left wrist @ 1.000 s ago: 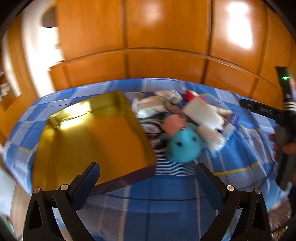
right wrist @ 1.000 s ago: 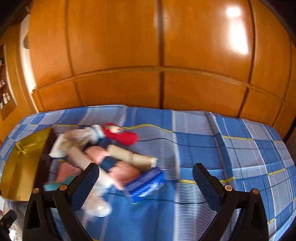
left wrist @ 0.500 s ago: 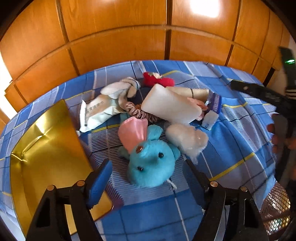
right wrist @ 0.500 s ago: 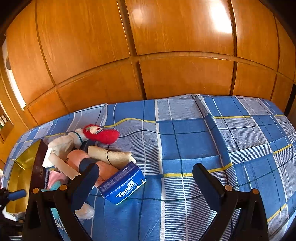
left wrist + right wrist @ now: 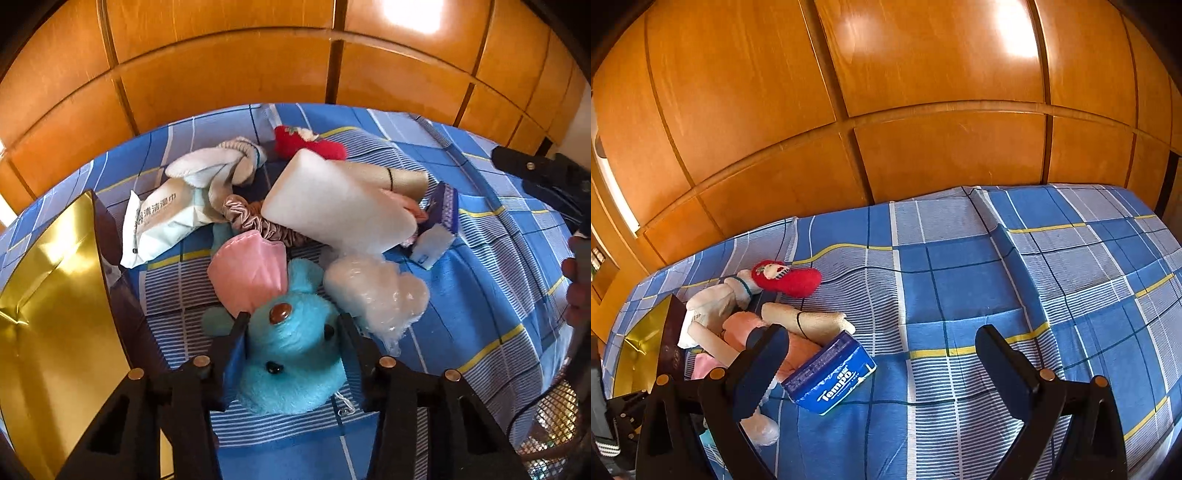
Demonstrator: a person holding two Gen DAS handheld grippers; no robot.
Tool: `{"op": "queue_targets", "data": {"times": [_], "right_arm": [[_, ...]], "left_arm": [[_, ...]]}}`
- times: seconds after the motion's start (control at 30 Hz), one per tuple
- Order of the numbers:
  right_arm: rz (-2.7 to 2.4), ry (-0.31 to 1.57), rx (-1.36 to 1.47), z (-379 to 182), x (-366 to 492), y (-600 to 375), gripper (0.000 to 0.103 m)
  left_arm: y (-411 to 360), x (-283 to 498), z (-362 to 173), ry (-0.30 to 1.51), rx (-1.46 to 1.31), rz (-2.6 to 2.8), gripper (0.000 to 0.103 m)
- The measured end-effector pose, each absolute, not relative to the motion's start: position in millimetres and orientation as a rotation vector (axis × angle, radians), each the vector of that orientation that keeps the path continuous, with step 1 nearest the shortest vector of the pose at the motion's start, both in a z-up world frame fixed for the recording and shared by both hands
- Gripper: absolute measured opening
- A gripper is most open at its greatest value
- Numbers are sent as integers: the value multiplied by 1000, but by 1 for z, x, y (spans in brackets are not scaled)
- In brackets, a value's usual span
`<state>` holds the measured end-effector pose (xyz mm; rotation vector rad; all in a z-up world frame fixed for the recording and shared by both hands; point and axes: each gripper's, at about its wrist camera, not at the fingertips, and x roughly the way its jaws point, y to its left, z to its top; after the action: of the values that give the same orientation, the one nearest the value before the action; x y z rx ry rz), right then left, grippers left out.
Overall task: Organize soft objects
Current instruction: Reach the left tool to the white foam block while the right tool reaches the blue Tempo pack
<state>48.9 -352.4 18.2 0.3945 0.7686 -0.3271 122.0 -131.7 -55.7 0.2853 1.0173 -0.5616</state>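
Left claw point(image 5: 291, 325) closing around blue plush point(image 5: 291, 354); pack point(image 5: 831, 373) reads "Tempo"

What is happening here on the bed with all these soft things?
A person is sorting soft objects. The left hand-held gripper has just been closing around the blue plush toy, beside the gold box. The right hand-held gripper hangs open over the blue checked sheet, holding nothing.

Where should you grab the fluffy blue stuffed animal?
By its round head, from above, one finger on each side. The fluffy blue stuffed animal lies face up, and the left gripper, jaws just closing, already straddles the head, clear of the pink face mask.
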Motion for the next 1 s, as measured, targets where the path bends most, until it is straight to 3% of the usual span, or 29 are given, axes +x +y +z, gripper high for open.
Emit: {"op": "queue_targets", "data": {"times": [0.1,0.27,0.43,0.73,0.77,0.83,0.87,0.9,1.0], "right_arm": [[-339,771,416,16,48,-356,103],[-306,815,492,4,51,-361,103],[-234,877,540,-15,60,-354,103],[-204,935,499,-29,71,-338,100],[-202,937,496,-29,72,-338,97],[-203,945,486,-30,72,-337,95],[-205,950,478,-30,72,-336,88],[-207,955,470,-30,73,-336,82],[-202,958,465,-29,73,-335,78]], "left_arm": [[-133,117,-55,1007,292,-568,61],[-126,117,-56,1027,264,-546,62],[-121,111,-52,1013,244,-533,74],[-114,107,-15,942,122,-569,75],[-117,113,-12,955,86,-577,74],[-125,120,-9,985,37,-581,62],[-130,128,-9,1014,0,-580,60],[-135,137,-10,1041,-35,-578,59],[-153,155,-14,1080,-81,-550,62]]}}
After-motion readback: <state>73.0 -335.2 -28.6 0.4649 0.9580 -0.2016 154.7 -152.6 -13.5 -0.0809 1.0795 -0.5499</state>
